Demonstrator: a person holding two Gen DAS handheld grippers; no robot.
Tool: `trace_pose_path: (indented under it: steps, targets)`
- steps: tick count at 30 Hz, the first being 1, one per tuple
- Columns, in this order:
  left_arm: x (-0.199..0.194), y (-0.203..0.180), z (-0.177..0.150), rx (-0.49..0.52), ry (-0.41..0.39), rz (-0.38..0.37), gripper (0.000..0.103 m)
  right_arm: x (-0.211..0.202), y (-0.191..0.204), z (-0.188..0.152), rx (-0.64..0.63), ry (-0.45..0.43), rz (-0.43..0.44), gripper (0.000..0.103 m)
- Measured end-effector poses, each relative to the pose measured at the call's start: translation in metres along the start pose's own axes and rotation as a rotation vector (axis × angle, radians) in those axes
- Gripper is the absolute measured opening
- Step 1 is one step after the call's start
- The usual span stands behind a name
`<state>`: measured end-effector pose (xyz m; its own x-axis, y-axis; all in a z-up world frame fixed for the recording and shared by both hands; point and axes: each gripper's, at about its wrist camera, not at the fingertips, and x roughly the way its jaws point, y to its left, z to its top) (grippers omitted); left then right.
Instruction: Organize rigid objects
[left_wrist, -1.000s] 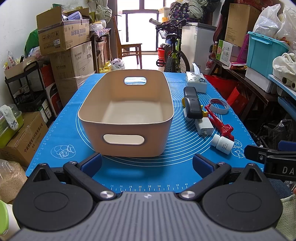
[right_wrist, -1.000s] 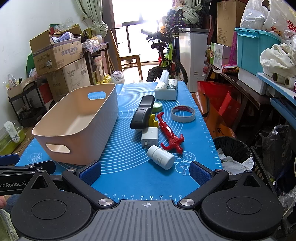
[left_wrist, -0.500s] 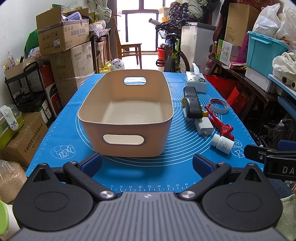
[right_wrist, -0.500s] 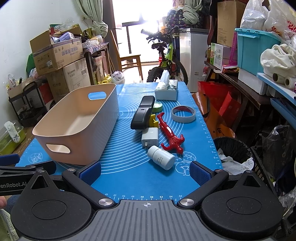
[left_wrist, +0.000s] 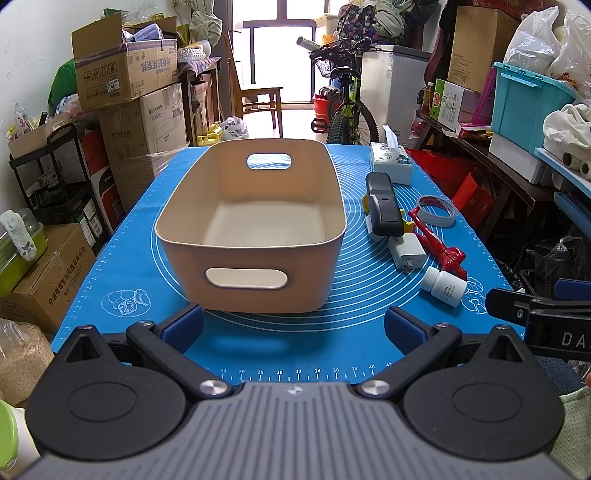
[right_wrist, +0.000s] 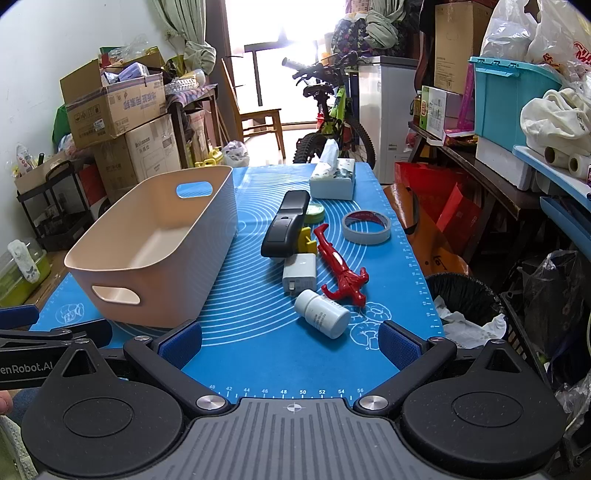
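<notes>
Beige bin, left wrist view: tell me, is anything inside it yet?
No, the beige bin shows only its bare floor; the white bottle lies outside on the mat.

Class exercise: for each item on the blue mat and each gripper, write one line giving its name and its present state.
Beige bin: upright, empty.
White pill bottle: on its side, capped.
Red figure: lying flat.
White charger: lying flat, prongs toward camera.
Black remote: resting on other items.
Tape roll: flat.
Tissue box: upright, tissue protruding.
Left gripper: jaws open, empty.
Right gripper: jaws open, empty.
</notes>
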<state>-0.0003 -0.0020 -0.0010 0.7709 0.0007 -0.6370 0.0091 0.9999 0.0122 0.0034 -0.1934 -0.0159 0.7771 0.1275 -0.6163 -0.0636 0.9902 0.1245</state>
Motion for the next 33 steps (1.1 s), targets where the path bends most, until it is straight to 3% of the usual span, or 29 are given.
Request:
trace_pose_path:
  steps: [33]
  targets:
    - [0.0020, 0.0005, -0.0032, 0.000, 0.002, -0.001, 0.102, 0.0016, 0.0006, 0.0008, 0.001, 0.003, -0.001, 0.101]
